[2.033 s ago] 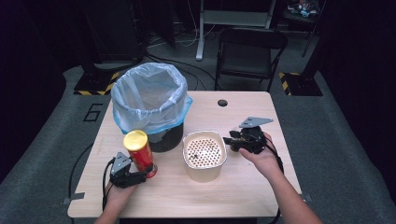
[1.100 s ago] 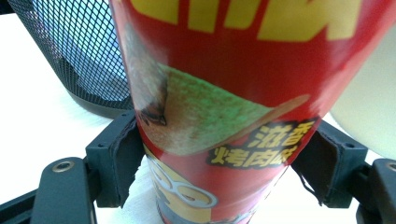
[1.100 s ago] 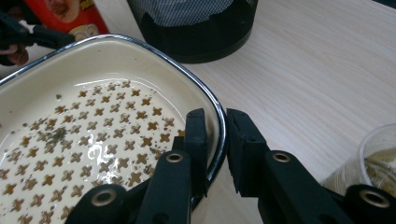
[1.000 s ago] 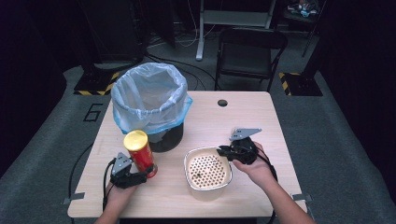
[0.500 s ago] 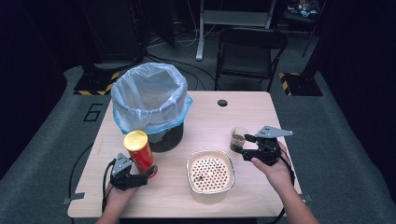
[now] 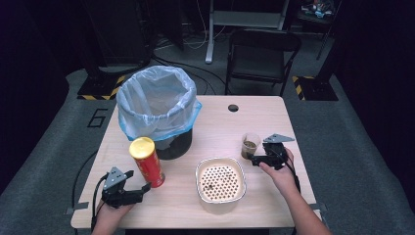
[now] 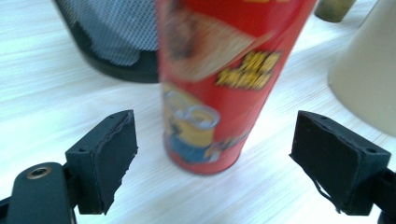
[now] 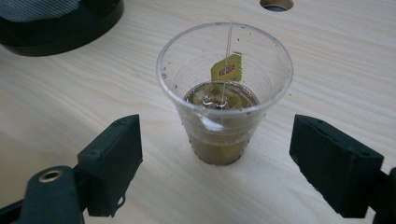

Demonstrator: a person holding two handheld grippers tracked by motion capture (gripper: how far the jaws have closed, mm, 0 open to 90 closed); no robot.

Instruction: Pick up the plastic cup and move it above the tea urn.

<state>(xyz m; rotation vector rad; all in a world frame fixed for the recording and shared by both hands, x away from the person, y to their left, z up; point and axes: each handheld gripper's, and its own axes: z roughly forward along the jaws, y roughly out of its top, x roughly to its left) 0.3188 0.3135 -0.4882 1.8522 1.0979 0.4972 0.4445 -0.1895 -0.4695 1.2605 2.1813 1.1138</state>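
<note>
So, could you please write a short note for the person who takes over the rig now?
Left gripper: open, jaws on either side of the red can, not clamped.
Right gripper: open, facing the plastic cup of tea, tea bag inside.
Strainer bowl sits between them; lined bin behind the can.
Done: nothing gripped yet.
Left, probably: grip the cup, strain the tea, bin the waste.

Your right gripper (image 6: 252, 158) is facing the cup (image 6: 250, 145); strainer bowl (image 6: 220, 180) is crowding its left, open table (image 6: 259, 117) beyond.
</note>
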